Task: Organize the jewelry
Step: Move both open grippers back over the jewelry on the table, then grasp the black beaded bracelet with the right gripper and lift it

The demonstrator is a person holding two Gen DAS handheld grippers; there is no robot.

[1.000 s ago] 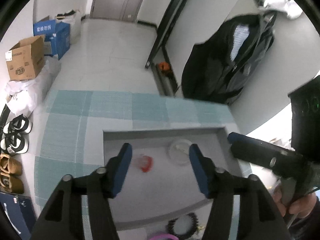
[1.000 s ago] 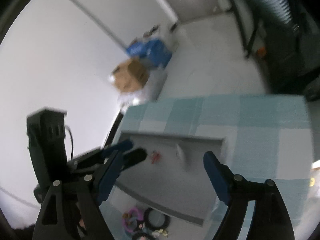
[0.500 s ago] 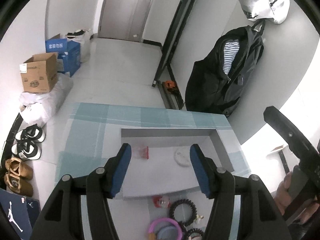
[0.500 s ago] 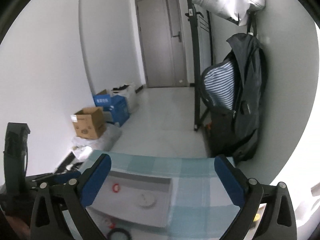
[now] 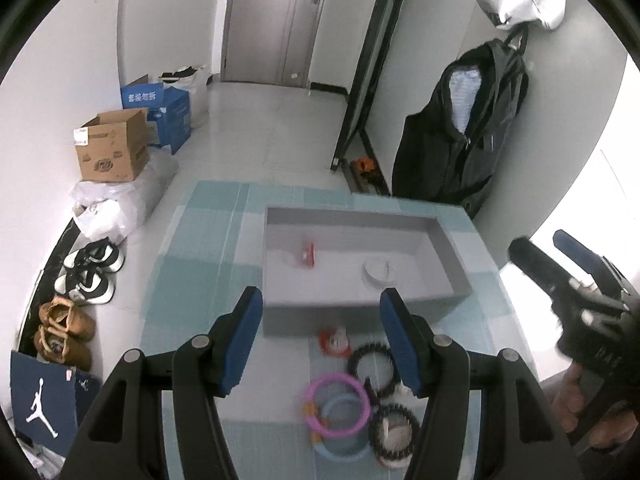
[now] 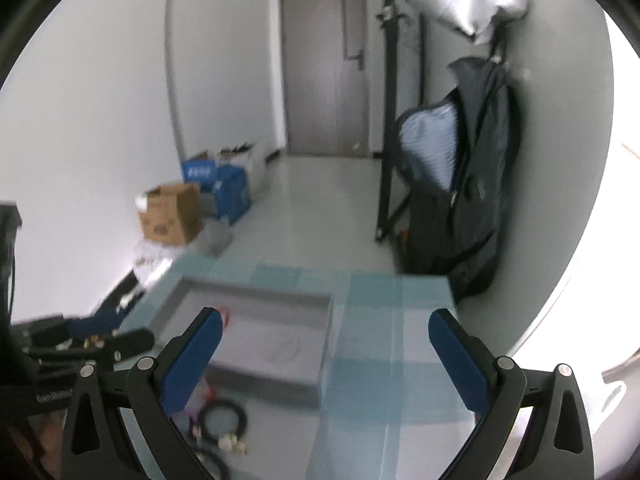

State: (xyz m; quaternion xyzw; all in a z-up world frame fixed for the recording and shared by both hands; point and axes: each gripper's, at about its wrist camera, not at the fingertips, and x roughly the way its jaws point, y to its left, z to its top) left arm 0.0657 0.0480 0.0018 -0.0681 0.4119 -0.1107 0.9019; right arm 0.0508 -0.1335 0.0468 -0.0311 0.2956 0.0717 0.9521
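Jewelry lies in two places on the blue checked tablecloth [image 5: 200, 264]: a red piece [image 5: 308, 255] and a white round piece [image 5: 379, 271] sit inside the grey tray [image 5: 360, 312], apart from each other, while a loose cluster lies just outside the tray's near wall, at 6 o'clock from it. That cluster holds a pink ring [image 5: 338, 405] overlapping a light blue ring [image 5: 344, 440], black beaded bracelets [image 5: 370, 364] beside them, and a small red-and-white piece [image 5: 335, 338] close to the wall. Left gripper [image 5: 321, 340] hangs over the cluster, jaws half apart, nothing between them. Right gripper [image 6: 324, 356] stands fully wide and empty, over bare cloth at 3 o'clock of the tray. Bare cloth also shows at 9 o'clock of the tray. Beyond the table's far edge, at 12 o'clock, is open floor; a dark jacket [image 5: 460, 132] hangs at 1 o'clock, cardboard boxes [image 5: 112, 148] and shoes [image 5: 88, 272] at 9 to 10 o'clock.
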